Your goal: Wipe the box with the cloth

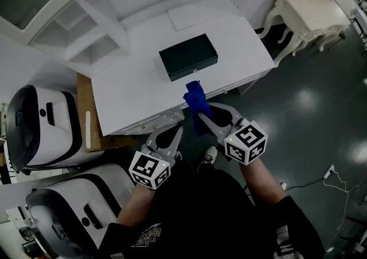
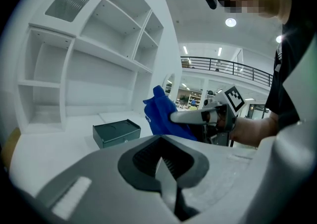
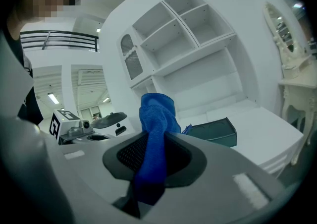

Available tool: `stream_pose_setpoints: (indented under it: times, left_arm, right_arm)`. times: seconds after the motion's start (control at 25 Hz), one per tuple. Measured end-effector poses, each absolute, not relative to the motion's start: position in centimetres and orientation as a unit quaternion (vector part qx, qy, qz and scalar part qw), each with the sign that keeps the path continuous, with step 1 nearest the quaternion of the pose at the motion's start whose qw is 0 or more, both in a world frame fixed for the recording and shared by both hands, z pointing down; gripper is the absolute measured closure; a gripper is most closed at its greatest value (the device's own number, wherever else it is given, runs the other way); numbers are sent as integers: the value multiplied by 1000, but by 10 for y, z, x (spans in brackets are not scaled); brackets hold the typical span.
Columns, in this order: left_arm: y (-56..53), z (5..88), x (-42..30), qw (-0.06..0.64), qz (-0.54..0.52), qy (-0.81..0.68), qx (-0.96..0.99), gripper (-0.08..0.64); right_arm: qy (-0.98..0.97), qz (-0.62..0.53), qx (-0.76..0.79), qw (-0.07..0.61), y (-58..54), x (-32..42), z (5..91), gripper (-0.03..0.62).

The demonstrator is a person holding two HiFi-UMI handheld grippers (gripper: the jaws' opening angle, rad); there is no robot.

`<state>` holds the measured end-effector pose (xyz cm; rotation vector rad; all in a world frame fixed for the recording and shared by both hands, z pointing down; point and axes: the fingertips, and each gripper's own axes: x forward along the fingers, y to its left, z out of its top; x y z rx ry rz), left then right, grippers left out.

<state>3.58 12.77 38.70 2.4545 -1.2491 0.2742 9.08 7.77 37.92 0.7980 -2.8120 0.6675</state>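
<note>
The right gripper (image 1: 200, 110) sits just right of the centre of the head view, and its jaws are pressed onto a blue cloth (image 1: 195, 98). In the right gripper view (image 3: 148, 168) the cloth (image 3: 156, 114) runs up between the two dark pads and stands above them as a bunched fold, with a tail hanging below the jaws. The left gripper (image 1: 175, 133) is lower and further left in the head view. In its own view (image 2: 166, 168) its jaws are pressed together with nothing between them.

The box (image 1: 188, 56), dark green, flat and rectangular, lies with its lid down on the white desk (image 1: 126, 97), above the centre of the head view. The top of the cloth is at the front edge of the desk, below the box and apart from it. Whether the cloth touches that edge is hard to tell from above.

In the left gripper view the box (image 2: 116, 133) is left of centre on the desk, and the cloth (image 2: 159, 114) and the right gripper (image 2: 198, 116) are to its right. In the right gripper view the box (image 3: 212, 131) shows right of centre, behind the cloth.

White open shelving (image 1: 86, 28) fills the upper left of the head view. An ornate white side table (image 1: 309, 0) stands at the upper right on a dark glossy floor (image 1: 321, 114).
</note>
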Motion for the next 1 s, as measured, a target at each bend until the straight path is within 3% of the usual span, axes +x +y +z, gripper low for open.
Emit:
stream_pose_setpoints:
  times: [1.0]
  left_arm:
    - [39,406,-58,211,80,-408,885,560]
  right_arm:
    - [-917,237,297,120,-1,-3,412,476]
